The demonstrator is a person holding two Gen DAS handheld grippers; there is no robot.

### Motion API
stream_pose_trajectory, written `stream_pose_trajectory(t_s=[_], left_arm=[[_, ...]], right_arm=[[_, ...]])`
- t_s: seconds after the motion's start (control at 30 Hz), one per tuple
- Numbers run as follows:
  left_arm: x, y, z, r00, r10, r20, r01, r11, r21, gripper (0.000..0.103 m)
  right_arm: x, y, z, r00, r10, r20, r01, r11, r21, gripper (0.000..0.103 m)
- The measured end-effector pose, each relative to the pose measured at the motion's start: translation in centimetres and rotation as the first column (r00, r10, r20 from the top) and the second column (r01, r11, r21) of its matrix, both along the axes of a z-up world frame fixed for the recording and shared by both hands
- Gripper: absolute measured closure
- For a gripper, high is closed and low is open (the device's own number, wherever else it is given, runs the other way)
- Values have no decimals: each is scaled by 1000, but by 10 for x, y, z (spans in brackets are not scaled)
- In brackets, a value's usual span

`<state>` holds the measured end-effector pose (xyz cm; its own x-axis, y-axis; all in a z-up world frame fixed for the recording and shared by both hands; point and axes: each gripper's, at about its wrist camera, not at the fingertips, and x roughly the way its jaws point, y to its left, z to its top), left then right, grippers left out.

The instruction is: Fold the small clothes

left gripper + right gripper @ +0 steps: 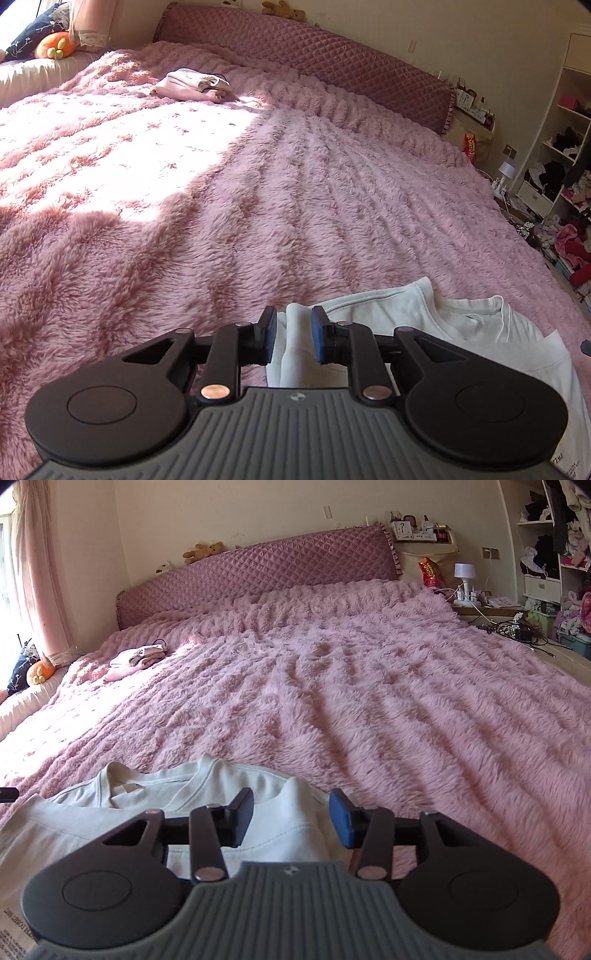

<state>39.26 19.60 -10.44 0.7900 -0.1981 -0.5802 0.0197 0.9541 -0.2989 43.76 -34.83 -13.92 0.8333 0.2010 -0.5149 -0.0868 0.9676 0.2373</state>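
Note:
A small white T-shirt [480, 332] lies on the pink fluffy blanket [258, 203] at the near edge of the bed, neckline away from me. My left gripper [293, 334] is open with its blue pads either side of the shirt's folded left shoulder. In the right wrist view the same shirt [110, 812] lies below my right gripper [291, 818], which is open wide around the shirt's right shoulder fold. Neither gripper has closed on the cloth.
A pile of folded pale clothes [192, 86] lies far up the bed near the quilted headboard [314, 55]; it also shows in the right wrist view [136, 657]. A cluttered nightstand [476, 598] and shelves [561, 166] stand to the right.

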Motion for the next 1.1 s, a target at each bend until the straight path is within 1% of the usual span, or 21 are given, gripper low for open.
stream_pose_trajectory(t_s=[0.07, 0.2, 0.23, 0.27, 0.3, 0.33, 0.4, 0.5, 0.57, 0.63, 0.7, 0.77, 0.93, 1.03, 1.1], left_arm=[[-26, -2, 9, 999, -32, 3, 32, 999, -21, 80], [-77, -12, 18, 996, -85, -21, 85, 996, -37, 75], [-89, -17, 18, 994, -100, -43, 98, 995, -33, 67], [-97, -20, 17, 994, -99, -53, 97, 995, -26, 63], [-108, -26, 15, 993, -98, -72, 97, 995, -16, 58], [-116, -31, 13, 991, -96, -93, 96, 995, -3, 52], [-126, -37, 8, 990, -93, -103, 94, 996, 9, 51], [-133, -43, -3, 989, -69, -131, 72, 997, 17, 49], [-134, -46, -11, 987, -52, -151, 57, 998, 28, 49], [-135, -48, -19, 984, -44, -170, 53, 997, 49, 49], [-136, -49, -27, 982, -41, -183, 55, 996, 73, 49], [-141, -50, -33, 981, -40, -189, 56, 995, 78, 49], [-146, -48, -37, 983, -37, -179, 50, 996, 67, 49], [-147, -47, -36, 983, -38, -181, 49, 997, 57, 49], [-147, -47, -35, 983, -42, -181, 54, 997, 59, 48]], right_arm=[[-31, 1, 8, 999, 43, -13, -43, 998, 43, 60], [-105, 15, 17, 990, 139, -31, -138, 990, 39, 59], [-120, 17, 17, 989, 146, -31, -144, 989, 43, 56], [-134, 20, 16, 988, 148, -35, -146, 988, 49, 51], [-146, 22, 14, 989, 140, -43, -137, 989, 58, 44], [-156, 24, 12, 990, 132, -49, -128, 989, 72, 41], [-169, 27, 6, 991, 119, -55, -114, 990, 83, 39], [-176, 27, -7, 992, 90, -89, -82, 993, 90, 39], [-173, 25, -15, 988, 76, -132, -64, 994, 91, 39], [-170, 22, -22, 983, 58, -175, -45, 996, 79, 39], [-169, 18, -26, 980, 35, -198, -26, 998, 49, 40], [-171, 13, -27, 981, 19, -192, -12, 999, 36, 40], [-180, 9, -19, 982, -16, -186, 25, 999, 47, 40], [-186, 20, -6, 985, -13, -172, 20, 999, 40, 40], [-190, 34, 6, 988, 11, -155, -7, 1000, 26, 40]])
